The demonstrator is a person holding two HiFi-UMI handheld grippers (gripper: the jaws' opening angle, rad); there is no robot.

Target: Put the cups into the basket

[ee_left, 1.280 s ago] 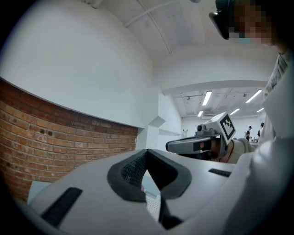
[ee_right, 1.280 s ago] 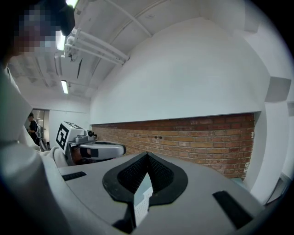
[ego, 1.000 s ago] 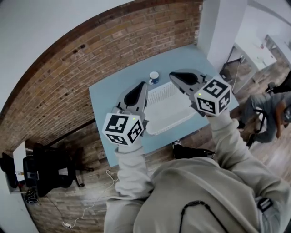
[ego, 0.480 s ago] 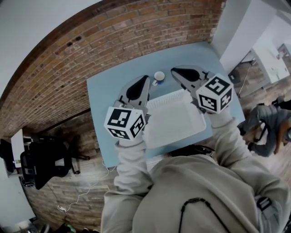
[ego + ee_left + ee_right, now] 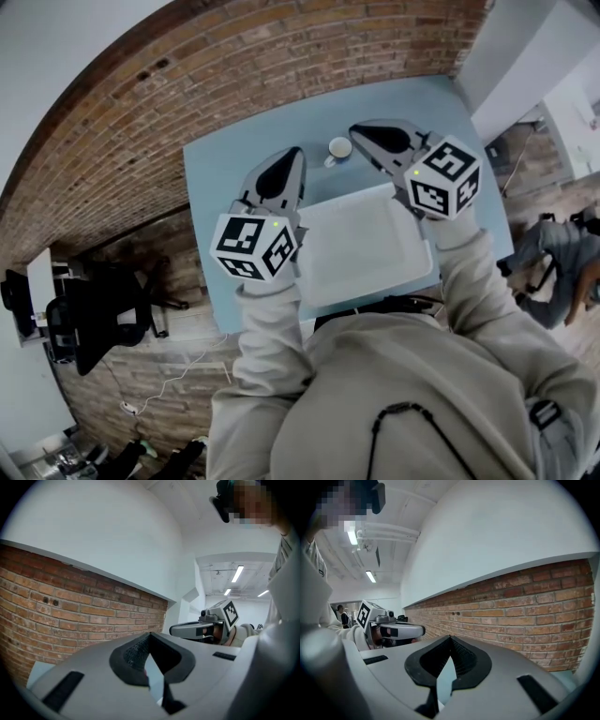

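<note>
I am finding no words, numbers or brand names that can be read anywhere in these views. The only signs showing are the black-and-white square code patterns on the left cube [image 5: 253, 248] riding on my left gripper [image 5: 297, 153] and on the right cube [image 5: 442, 178] riding on my right gripper [image 5: 356, 130]. They are carrying no legible letters or digits.
</note>
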